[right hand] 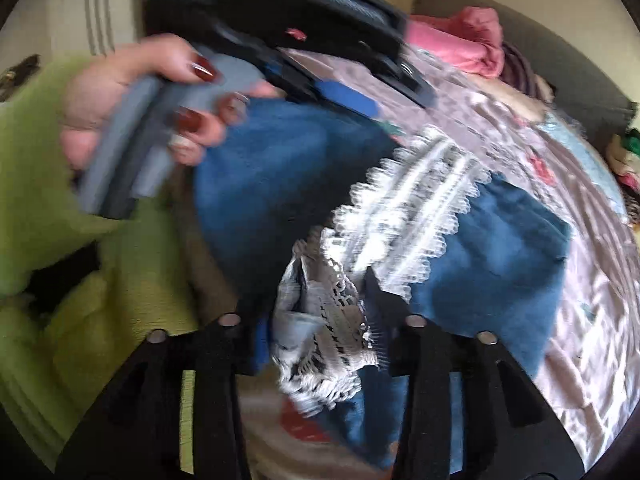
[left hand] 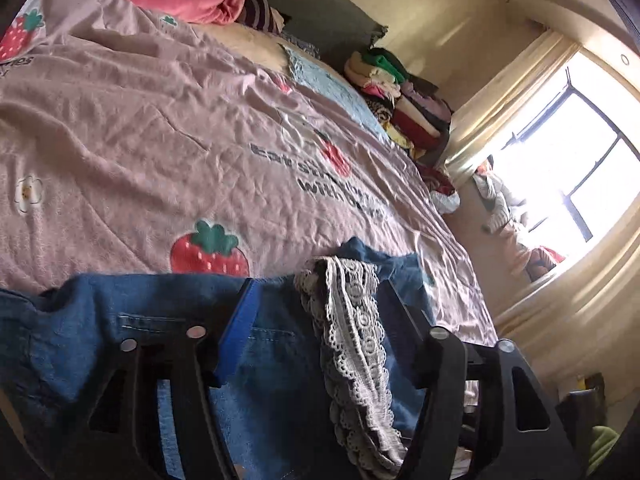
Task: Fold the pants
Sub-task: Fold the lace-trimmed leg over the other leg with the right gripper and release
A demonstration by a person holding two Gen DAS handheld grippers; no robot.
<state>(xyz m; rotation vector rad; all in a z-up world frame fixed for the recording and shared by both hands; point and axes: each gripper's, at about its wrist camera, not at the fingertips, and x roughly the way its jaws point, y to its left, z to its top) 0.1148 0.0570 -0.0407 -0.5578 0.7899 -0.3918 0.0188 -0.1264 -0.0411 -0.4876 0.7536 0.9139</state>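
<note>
Both tongs stand apart: the left tongs spread over the denim pants and their lace trim, the right tongs straddling bunched lace without pressing it. Pants lie on the strawberry-print bed. Only the right view shows the hand and green sleeve; only the left shows the window and stacked clothes.

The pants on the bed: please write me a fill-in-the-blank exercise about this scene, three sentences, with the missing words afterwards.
1. The pants are made of blue ____.
2. The trim lying across the pants is white ____.
3. The bed cover under the pants is printed with red ____.

Missing words: denim; lace; strawberries
</note>
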